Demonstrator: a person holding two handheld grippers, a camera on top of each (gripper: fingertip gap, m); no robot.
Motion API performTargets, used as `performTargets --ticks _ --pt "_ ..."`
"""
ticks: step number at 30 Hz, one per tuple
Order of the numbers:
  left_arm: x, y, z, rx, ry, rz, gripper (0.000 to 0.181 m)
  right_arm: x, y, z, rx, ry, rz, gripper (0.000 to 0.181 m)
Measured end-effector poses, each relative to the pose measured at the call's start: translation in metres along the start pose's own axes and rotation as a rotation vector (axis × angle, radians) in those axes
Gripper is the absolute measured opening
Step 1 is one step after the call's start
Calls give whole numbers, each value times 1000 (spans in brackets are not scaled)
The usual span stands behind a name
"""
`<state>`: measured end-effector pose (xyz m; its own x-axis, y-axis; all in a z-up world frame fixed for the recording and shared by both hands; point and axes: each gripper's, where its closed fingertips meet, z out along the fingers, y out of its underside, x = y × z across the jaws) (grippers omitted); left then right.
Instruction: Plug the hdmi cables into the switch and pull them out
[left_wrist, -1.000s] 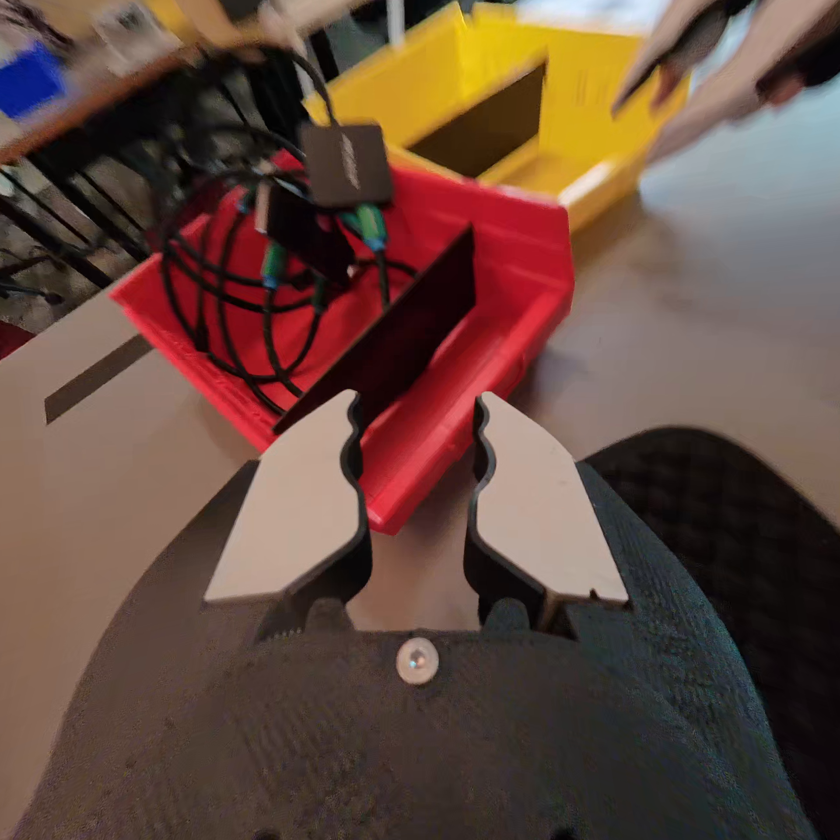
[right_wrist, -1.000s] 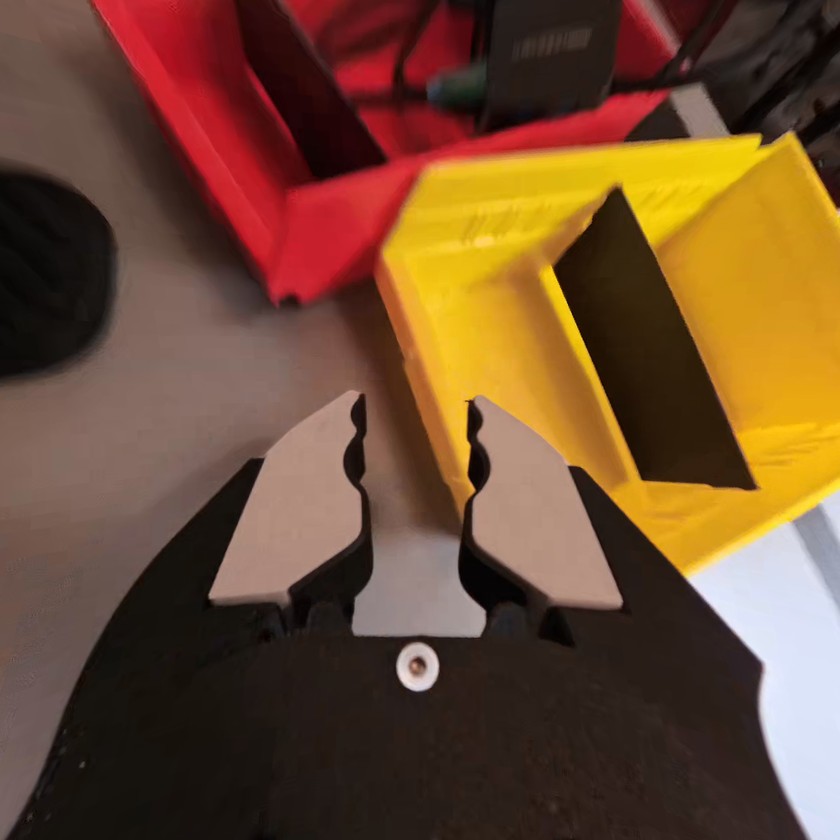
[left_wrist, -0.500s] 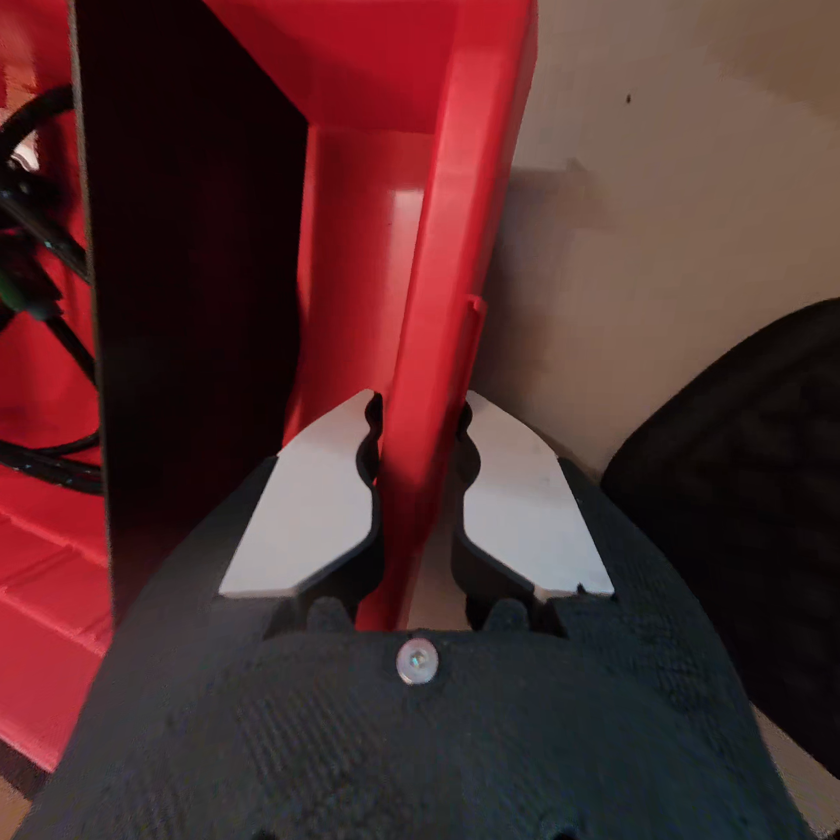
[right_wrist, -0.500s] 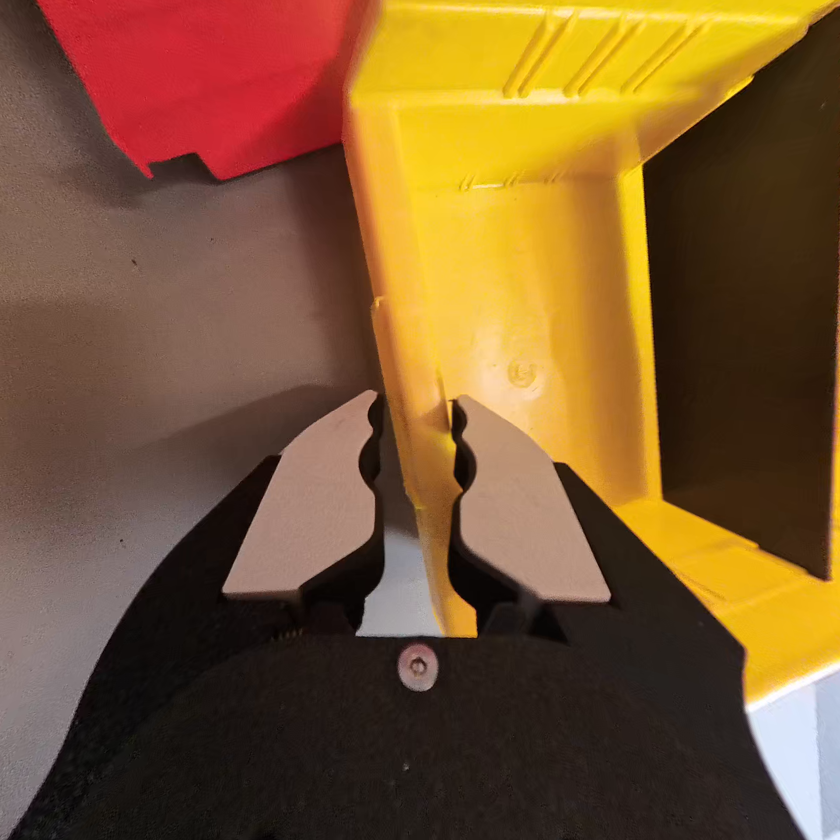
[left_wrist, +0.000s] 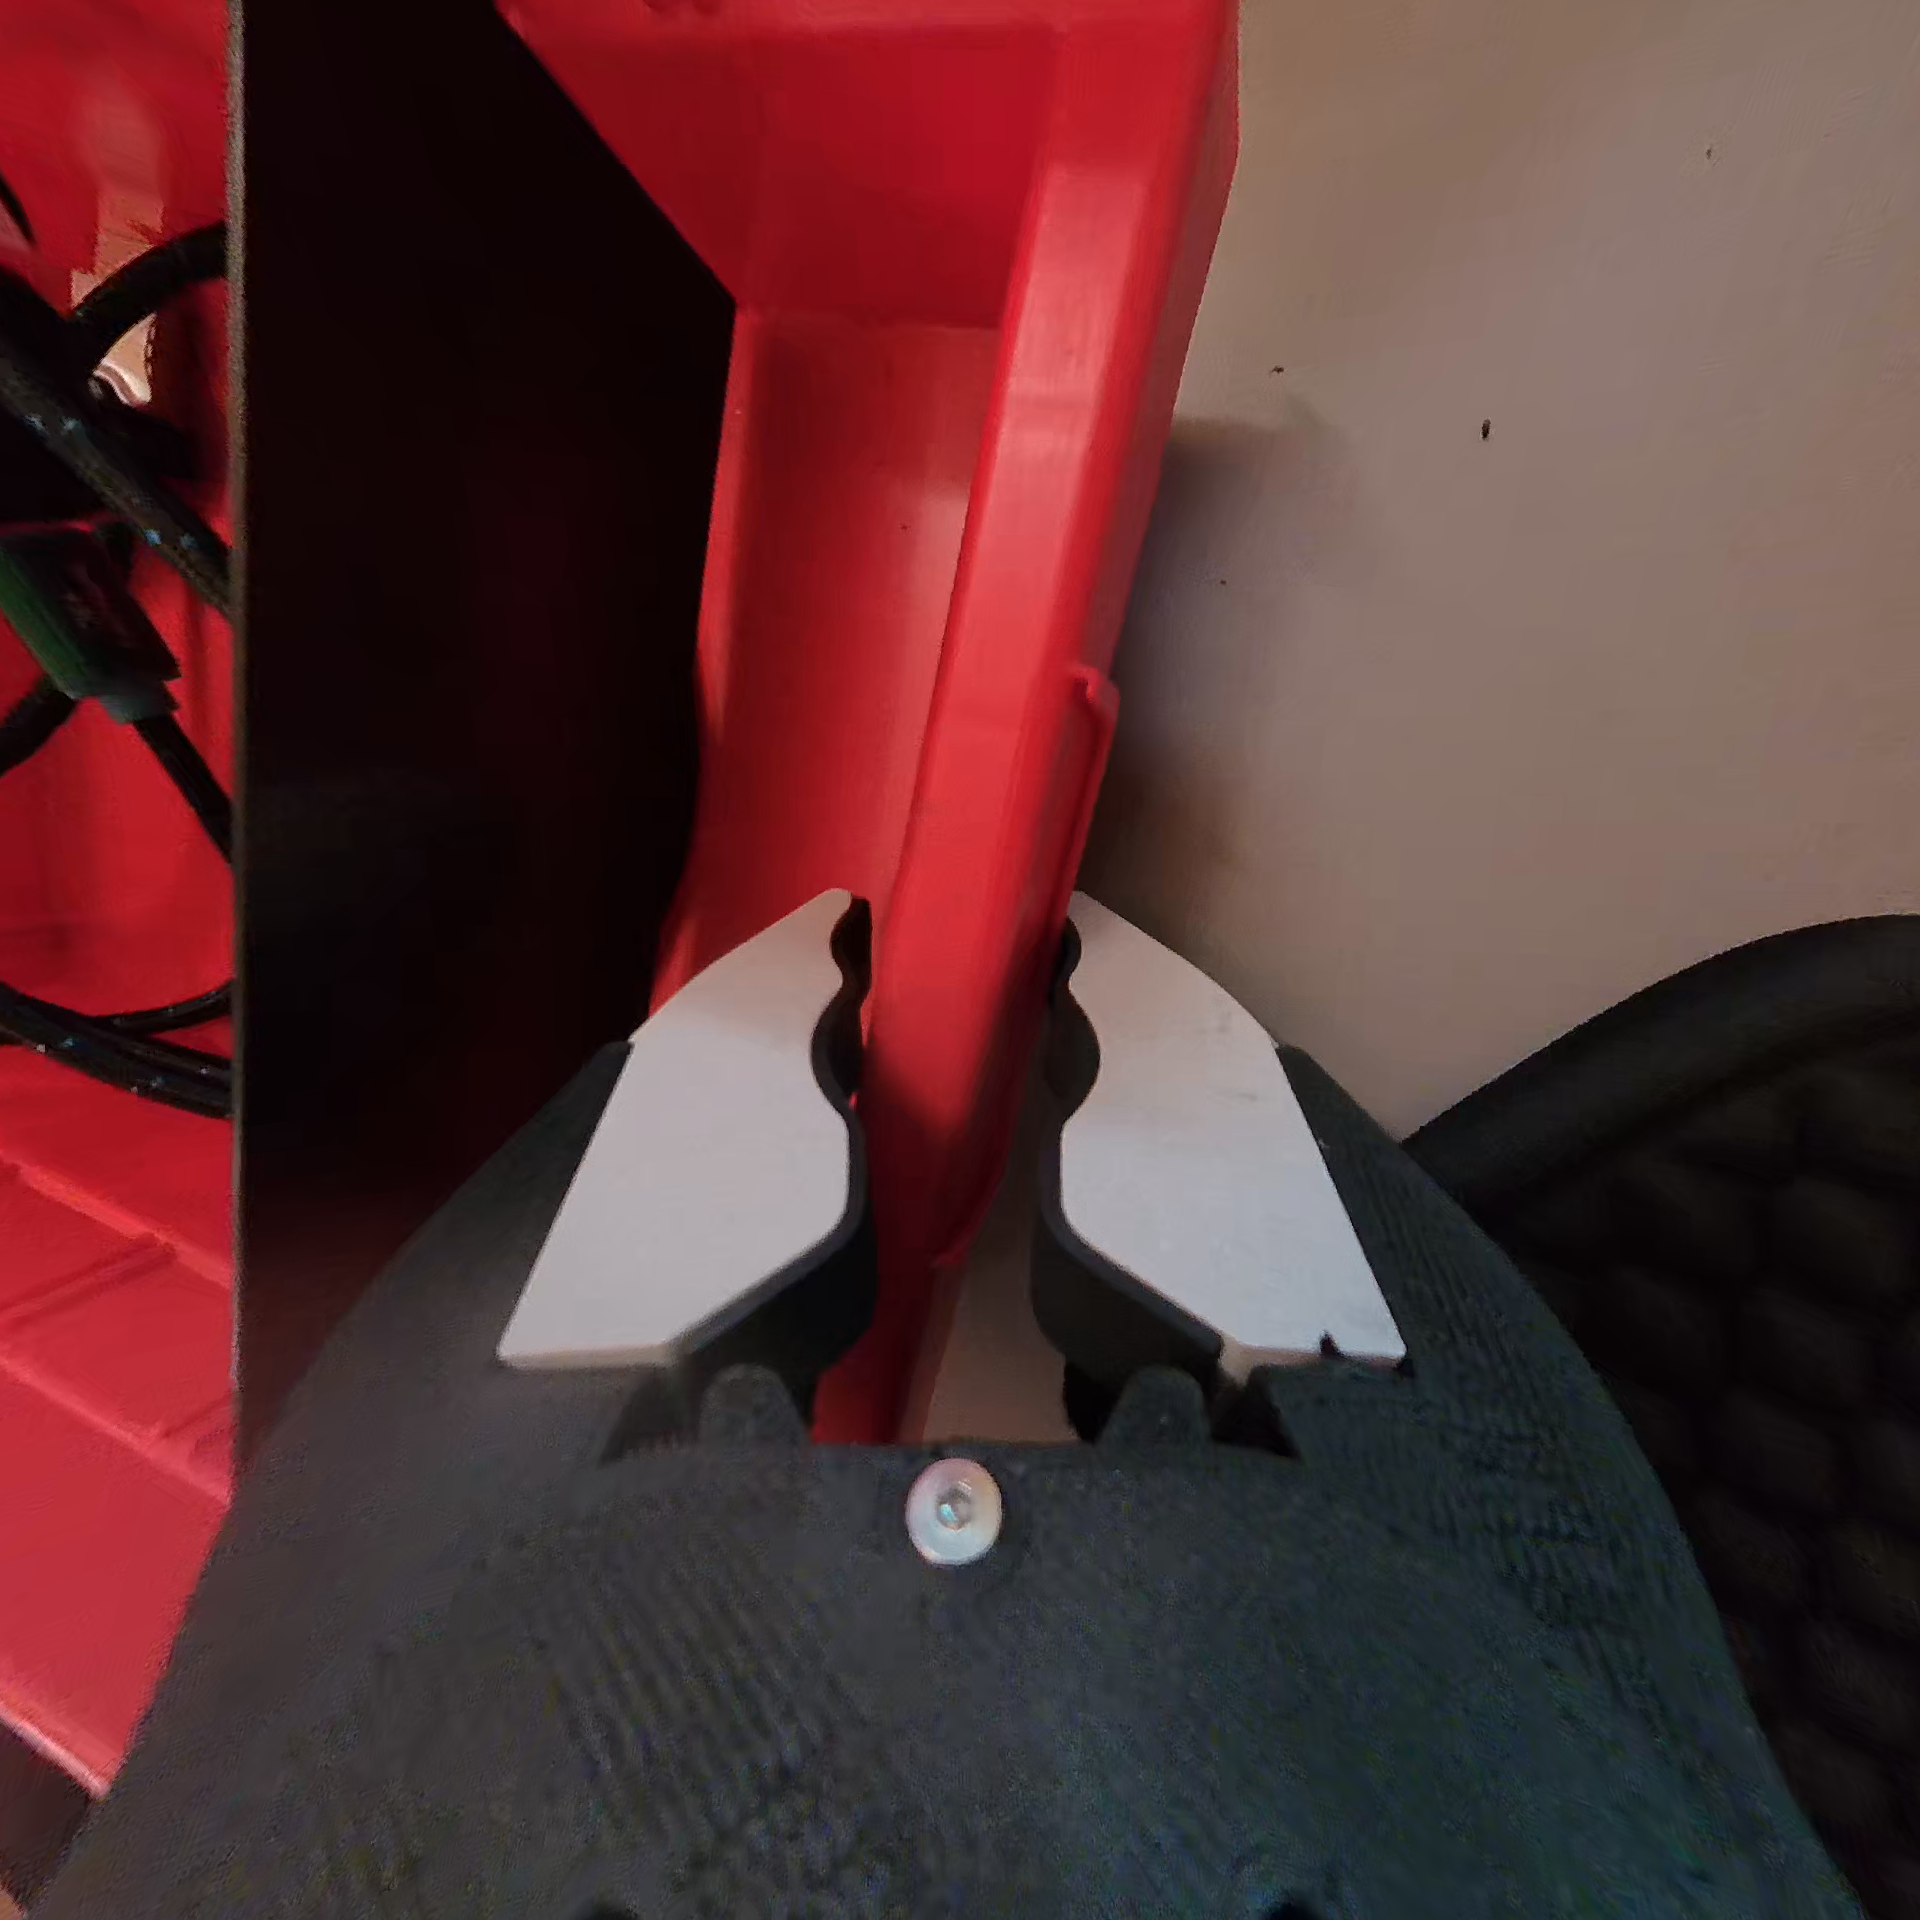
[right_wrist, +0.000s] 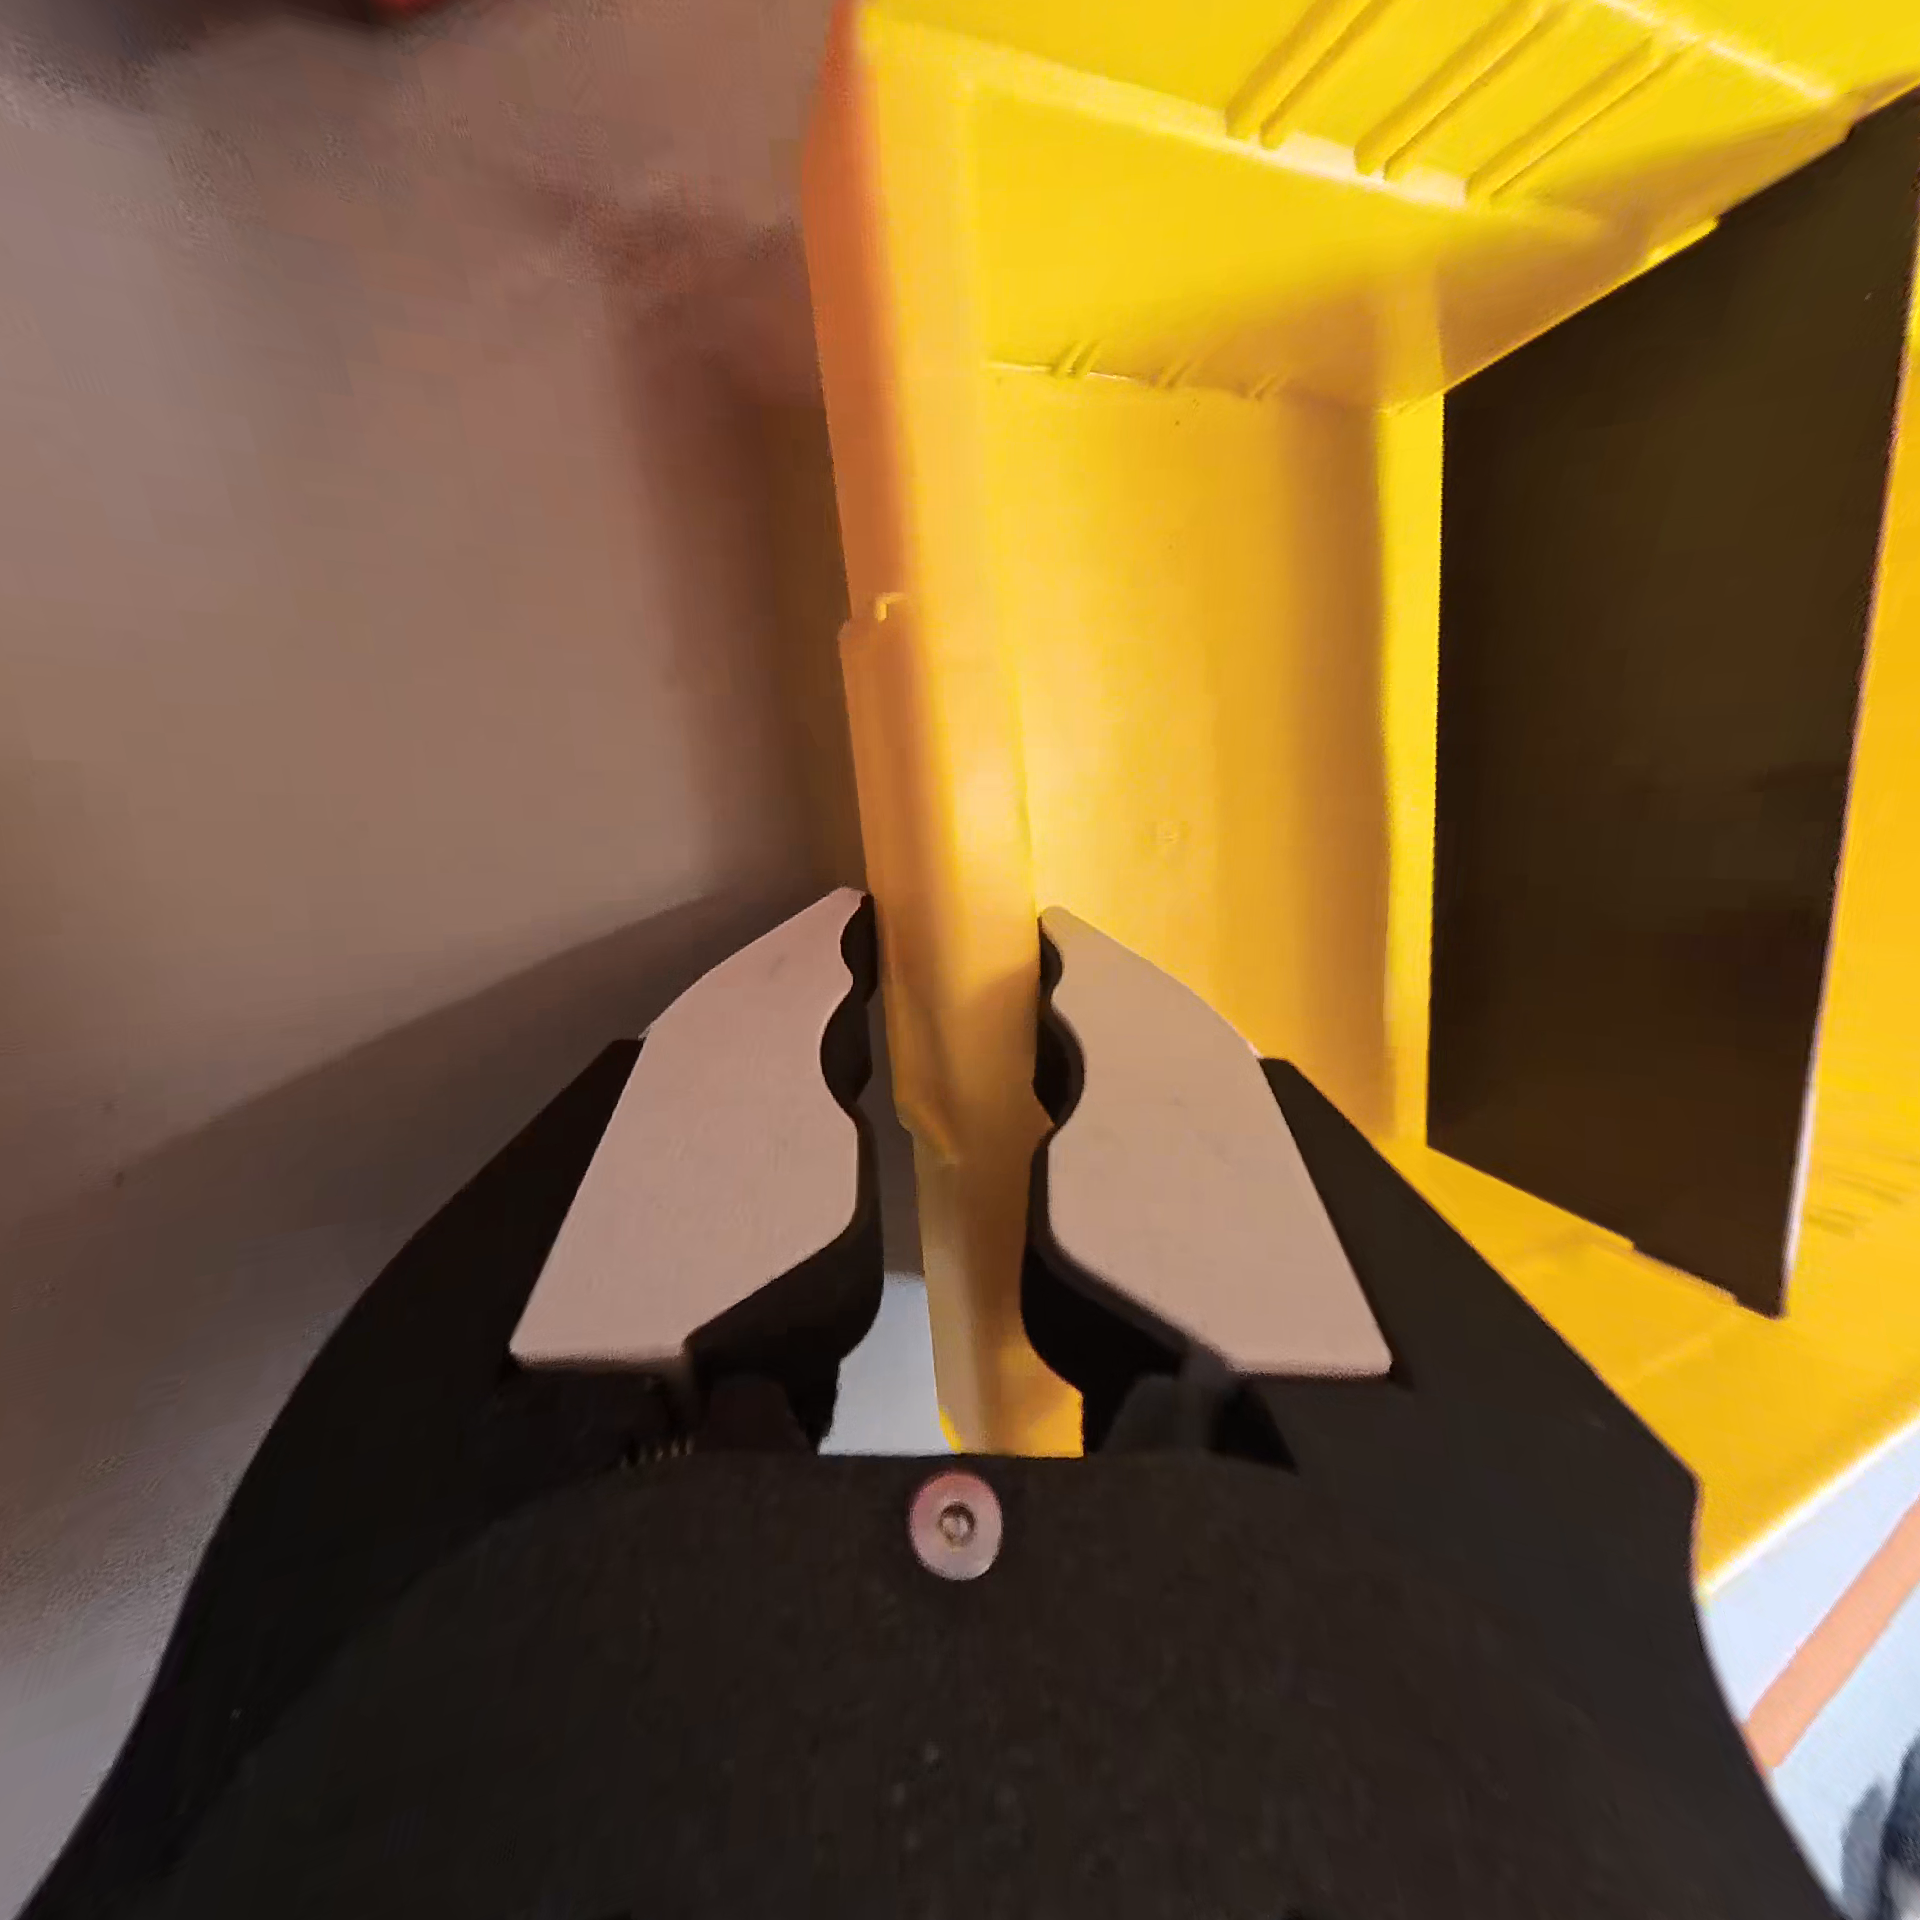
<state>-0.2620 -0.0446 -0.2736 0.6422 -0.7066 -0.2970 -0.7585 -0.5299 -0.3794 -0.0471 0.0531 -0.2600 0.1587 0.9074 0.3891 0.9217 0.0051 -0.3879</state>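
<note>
In the left wrist view my left gripper (left_wrist: 961, 914) is shut on the right side wall of a red bin (left_wrist: 1081, 416), one finger inside and one outside. Black HDMI cables (left_wrist: 156, 520) with a green-collared plug (left_wrist: 73, 623) lie in the bin's left compartment, behind a black divider (left_wrist: 447, 623). The switch is out of view. In the right wrist view my right gripper (right_wrist: 951, 914) is shut on the left side wall of a yellow bin (right_wrist: 1174, 623), which looks empty.
Both bins stand on a beige table (right_wrist: 364, 623). A black textured pad (left_wrist: 1714, 1195) lies on the table right of the red bin. The yellow bin has a black divider (right_wrist: 1642, 779). A pale surface with an orange strip (right_wrist: 1849, 1642) shows at the lower right. The tips of one gripper are about 25 centimeters away from the tips of the other.
Both grippers came down from above the table onto the bin walls and narrowed around them. Since half a second ago each has slid slightly farther along its wall.
</note>
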Motion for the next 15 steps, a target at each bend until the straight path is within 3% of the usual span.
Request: performTargets --ticks 9,15 --pt "-14 -9 9 -12 -33 -83 33 35 123 -42 -77 77 97 28" --pt "-46 -16 22 -26 -57 -120 33 66 169 -48 -136 59 137 28"
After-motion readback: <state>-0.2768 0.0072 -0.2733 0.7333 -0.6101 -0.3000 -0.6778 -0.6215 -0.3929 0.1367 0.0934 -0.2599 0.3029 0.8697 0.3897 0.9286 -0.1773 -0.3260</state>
